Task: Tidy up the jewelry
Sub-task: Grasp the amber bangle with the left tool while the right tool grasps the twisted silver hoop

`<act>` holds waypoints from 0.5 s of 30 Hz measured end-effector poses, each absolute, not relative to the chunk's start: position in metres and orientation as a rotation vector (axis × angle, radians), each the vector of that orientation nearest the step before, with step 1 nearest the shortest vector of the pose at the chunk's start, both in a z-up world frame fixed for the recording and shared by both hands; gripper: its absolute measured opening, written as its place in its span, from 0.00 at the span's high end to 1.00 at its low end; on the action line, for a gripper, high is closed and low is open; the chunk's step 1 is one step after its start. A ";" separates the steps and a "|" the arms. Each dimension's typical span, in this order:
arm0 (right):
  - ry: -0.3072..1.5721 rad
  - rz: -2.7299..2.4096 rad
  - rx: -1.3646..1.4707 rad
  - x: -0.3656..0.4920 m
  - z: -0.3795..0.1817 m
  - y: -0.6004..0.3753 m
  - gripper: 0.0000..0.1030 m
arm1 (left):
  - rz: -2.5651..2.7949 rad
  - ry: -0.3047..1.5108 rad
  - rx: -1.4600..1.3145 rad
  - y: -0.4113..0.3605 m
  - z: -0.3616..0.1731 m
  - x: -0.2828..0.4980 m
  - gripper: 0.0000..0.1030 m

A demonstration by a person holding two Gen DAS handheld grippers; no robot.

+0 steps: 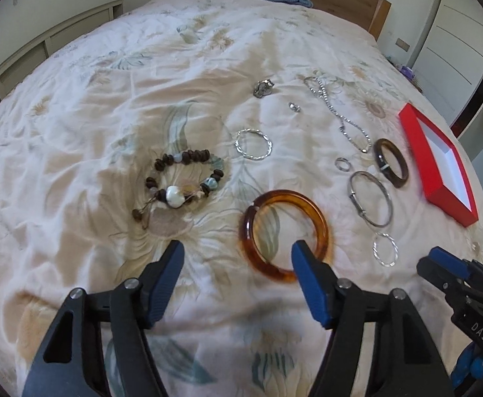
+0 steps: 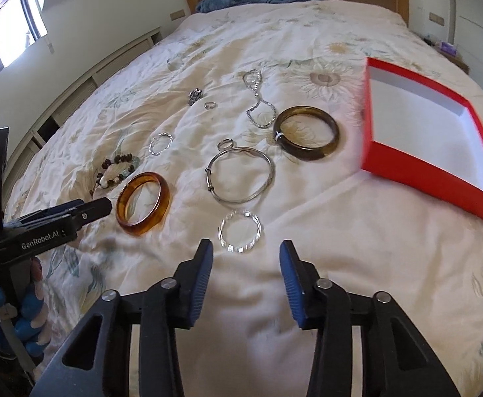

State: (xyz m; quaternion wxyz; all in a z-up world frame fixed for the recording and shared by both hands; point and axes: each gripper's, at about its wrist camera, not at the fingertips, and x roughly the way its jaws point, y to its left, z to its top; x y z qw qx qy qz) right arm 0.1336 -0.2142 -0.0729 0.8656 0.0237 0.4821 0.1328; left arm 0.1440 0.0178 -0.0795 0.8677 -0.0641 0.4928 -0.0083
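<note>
A bed [image 2: 307, 264] with a floral quilt carries the jewelry. An amber bangle [image 2: 143, 203] lies near a beaded bracelet [image 2: 117, 170]; beside them are a thin silver bangle [image 2: 240, 174], a clear ring-shaped bracelet [image 2: 239, 230], a dark bangle [image 2: 306, 137], a chain [image 2: 258, 99], a twisted silver hoop [image 2: 160, 143] and small rings [image 2: 225, 145]. An open red box [image 2: 429, 168] sits at the right. Blue towels [image 2: 258, 0] lie at the headboard.

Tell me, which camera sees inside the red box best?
The right wrist view: the red box lies open, its white bottom showing. The left wrist view catches the box squashed at the picture's edge.
</note>
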 end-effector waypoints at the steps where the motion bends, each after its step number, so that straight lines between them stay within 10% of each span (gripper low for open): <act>1: 1.015 0.285 0.055 0.140 -0.076 -0.213 0.64 | -0.017 1.037 -0.134 0.017 -0.083 0.148 0.40; 15: 1.114 0.310 0.012 0.178 -0.121 -0.202 0.71 | -0.010 1.110 -0.110 0.012 -0.120 0.165 0.51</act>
